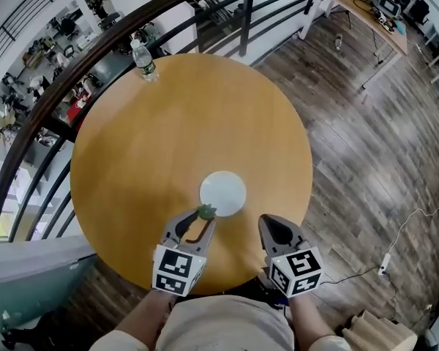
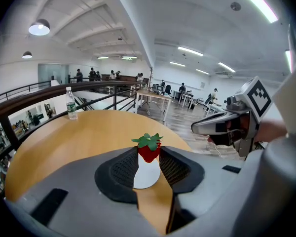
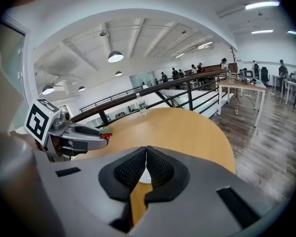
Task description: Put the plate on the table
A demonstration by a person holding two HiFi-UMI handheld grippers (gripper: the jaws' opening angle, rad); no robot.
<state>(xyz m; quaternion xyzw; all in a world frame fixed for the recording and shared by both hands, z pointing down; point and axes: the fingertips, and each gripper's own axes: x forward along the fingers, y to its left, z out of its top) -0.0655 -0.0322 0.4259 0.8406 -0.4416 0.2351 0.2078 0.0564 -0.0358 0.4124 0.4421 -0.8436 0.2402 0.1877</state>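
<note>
Left tool [image 2: 149, 164] grips a strawberry [image 2: 149, 150] near the plate [image 1: 223, 193] on the worktop [image 1: 168, 123]; right tool [image 3: 146, 154] is closed, empty.

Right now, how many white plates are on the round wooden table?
1: the round white plate lies flat on the round wooden table, near the person's edge, just beyond the red strawberry that the left gripper holds. None seems hidden.
</note>
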